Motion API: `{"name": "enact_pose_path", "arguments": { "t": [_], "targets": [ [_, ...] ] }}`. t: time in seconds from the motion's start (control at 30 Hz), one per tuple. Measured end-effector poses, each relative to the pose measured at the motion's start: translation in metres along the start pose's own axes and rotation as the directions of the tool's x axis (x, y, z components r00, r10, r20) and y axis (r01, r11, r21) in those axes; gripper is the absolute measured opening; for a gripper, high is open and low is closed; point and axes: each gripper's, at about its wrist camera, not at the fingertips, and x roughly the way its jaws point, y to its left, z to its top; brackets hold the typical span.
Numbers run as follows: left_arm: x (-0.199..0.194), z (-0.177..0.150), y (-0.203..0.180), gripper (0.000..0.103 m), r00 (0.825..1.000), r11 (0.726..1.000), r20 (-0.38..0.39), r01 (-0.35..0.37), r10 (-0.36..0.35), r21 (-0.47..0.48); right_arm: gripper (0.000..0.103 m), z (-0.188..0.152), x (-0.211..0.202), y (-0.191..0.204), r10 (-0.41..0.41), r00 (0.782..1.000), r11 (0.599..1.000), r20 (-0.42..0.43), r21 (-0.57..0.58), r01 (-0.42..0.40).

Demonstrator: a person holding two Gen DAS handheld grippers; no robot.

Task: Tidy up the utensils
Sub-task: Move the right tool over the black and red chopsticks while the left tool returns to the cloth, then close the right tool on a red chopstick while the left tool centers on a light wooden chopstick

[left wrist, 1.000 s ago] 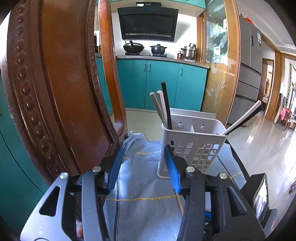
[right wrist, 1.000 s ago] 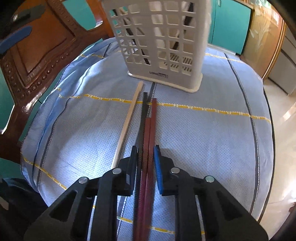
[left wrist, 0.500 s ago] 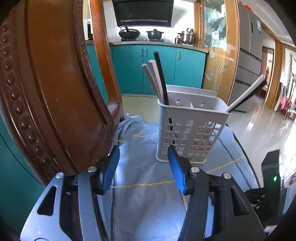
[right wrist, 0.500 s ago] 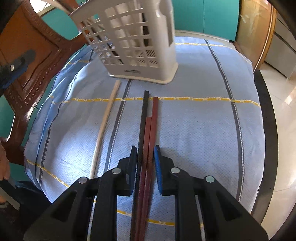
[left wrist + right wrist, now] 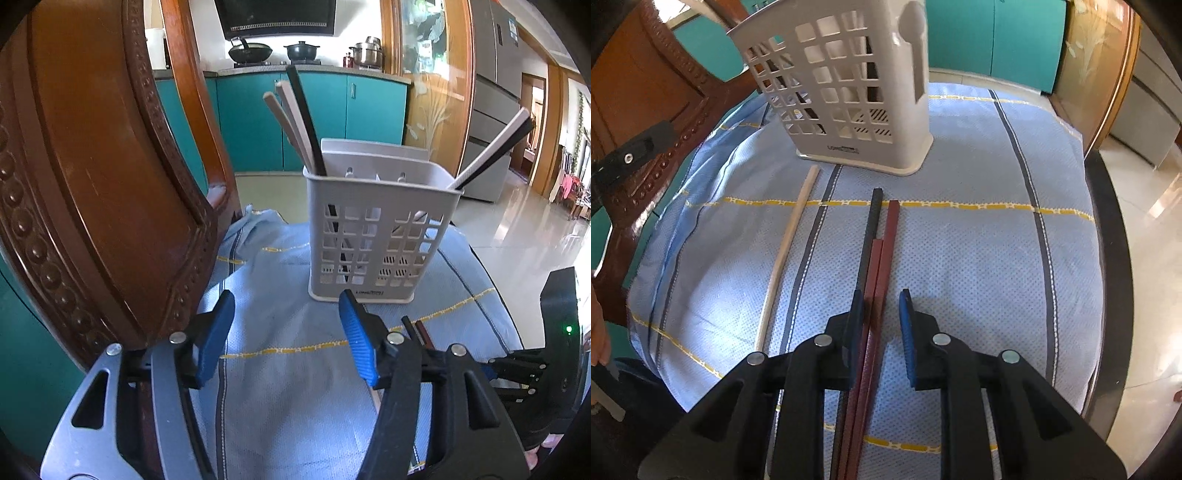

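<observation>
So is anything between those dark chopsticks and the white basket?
Nothing visible: only bare blue tablecloth separates the dark chopsticks from the utensil basket. The beige chopstick lies off to one side.

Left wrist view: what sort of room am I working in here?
Most likely a home dining area opening onto a kitchen: teal cabinets under a stove with a wok, a range hood above, a fridge at the right, and a carved wooden chair at the cloth-covered table.
</observation>
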Motion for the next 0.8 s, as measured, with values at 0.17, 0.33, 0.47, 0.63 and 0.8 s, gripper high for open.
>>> {"name": "enact_pose_path", "arguments": {
  "t": [0.17, 0.33, 0.47, 0.63, 0.8],
  "targets": [
    [0.005, -0.005, -0.002, 0.062, 1.0, 1.0, -0.028, -0.001, 0.002, 0.006, 0.02, 0.001, -0.002, -0.005, -0.037, 0.999, 0.999, 0.002, 0.008, 0.037],
    [0.01, -0.008, -0.002, 0.063, 0.998, 1.0, -0.061, -0.002, 0.002, 0.006, 0.02, -0.001, -0.002, -0.006, -0.028, 1.0, 1.0, 0.001, 0.007, 0.028],
    [0.017, -0.011, -0.003, 0.065, 0.996, 1.0, -0.089, 0.007, -0.006, 0.005, 0.02, -0.002, 0.002, -0.003, -0.015, 1.0, 1.0, -0.011, 0.003, 0.015],
    [0.023, -0.014, -0.003, 0.065, 0.992, 1.0, -0.122, 0.013, -0.012, 0.005, 0.008, -0.001, 0.001, -0.005, -0.001, 1.0, 1.0, -0.011, 0.013, 0.001],
    [0.035, -0.019, 0.001, 0.065, 0.983, 0.998, -0.177, 0.05, -0.056, -0.039, 0.008, 0.001, -0.001, -0.015, -0.015, 1.0, 0.999, -0.004, 0.047, 0.015]
  ]
}}
